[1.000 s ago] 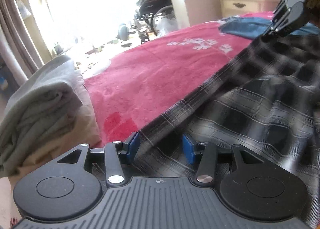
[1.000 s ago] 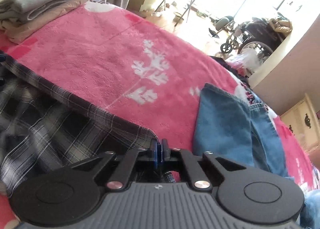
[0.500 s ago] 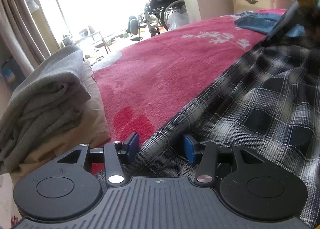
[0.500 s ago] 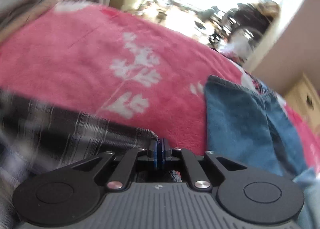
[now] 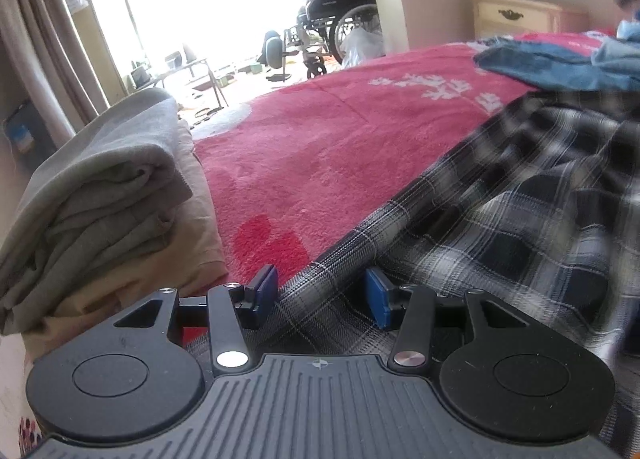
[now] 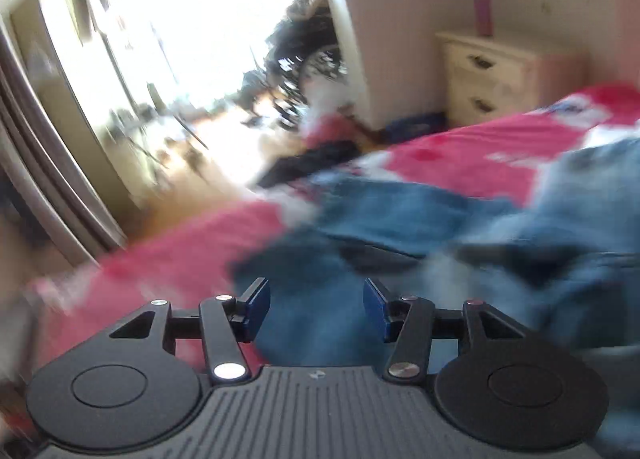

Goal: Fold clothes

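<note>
The plaid shirt (image 5: 500,219), black and white check, lies spread on the red blanket (image 5: 320,147) and fills my left view from 6 o'clock out to 3 o'clock. Its long folded edge runs on a diagonal from between my fingers up toward 2 o'clock. My left gripper (image 5: 322,297) stands half wide, blue pads either side of that edge; the left pad looks just against the cloth and the right pad stands off it, so nothing is clamped.

I can read no brand, label or writing anywhere; the only mark is a small round emblem on each gripper body, too small to make out.

At 9 o'clock a stack of folded grey clothes (image 5: 96,195) sits on a beige piece, close beside my left finger. The blanket is bare between the stack and the shirt's edge, reaching up to 12 o'clock where the bed ends. Blue jeans (image 5: 560,67) lie at 2 o'clock, just past the shirt's far end.

My right gripper (image 6: 316,307) is opening, with nothing between the pads; under it is blurred blue denim (image 6: 400,219), the blanket at 9 o'clock, and a cream nightstand (image 6: 492,75) at 1 o'clock. That view is heavily smeared.
</note>
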Tool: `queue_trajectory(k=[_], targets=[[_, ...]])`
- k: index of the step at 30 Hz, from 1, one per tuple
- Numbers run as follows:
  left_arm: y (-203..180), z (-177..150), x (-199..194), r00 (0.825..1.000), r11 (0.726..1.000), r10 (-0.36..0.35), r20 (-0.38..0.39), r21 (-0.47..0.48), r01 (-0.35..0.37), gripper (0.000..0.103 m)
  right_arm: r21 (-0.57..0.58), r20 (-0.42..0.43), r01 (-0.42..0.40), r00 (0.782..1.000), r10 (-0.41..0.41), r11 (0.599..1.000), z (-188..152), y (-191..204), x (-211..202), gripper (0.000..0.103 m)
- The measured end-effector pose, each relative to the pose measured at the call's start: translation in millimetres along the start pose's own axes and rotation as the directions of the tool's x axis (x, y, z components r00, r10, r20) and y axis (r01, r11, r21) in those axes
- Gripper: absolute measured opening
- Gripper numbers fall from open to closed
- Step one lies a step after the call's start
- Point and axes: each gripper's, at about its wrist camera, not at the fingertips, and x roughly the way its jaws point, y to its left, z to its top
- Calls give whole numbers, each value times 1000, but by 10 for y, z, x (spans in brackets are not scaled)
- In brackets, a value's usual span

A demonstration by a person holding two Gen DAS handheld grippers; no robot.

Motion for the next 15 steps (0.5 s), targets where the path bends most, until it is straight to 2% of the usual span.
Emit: queue_trajectory(k=[7, 10, 13, 15], targets=[[-6, -44, -199, 1000, 999, -22, -9, -36, 22, 48, -98, -123, 74, 989, -86, 992, -793, -64, -291, 52], [-64, -80, -253, 1000, 999, -24, -18, -24, 24, 48, -127, -129, 56, 989, -72, 990, -1066, 95, -351, 50], [-116, -105, -302, 999, 999, -32, -22, -15, 31, 48, -293, -125, 54, 988, -94, 955, -1290, 356, -355, 49], [-153, -124, -344, 999, 999, -36, -19, -7, 36, 48, -416, -113, 67, 986, -124, 907, -1451, 544, -345, 48]])
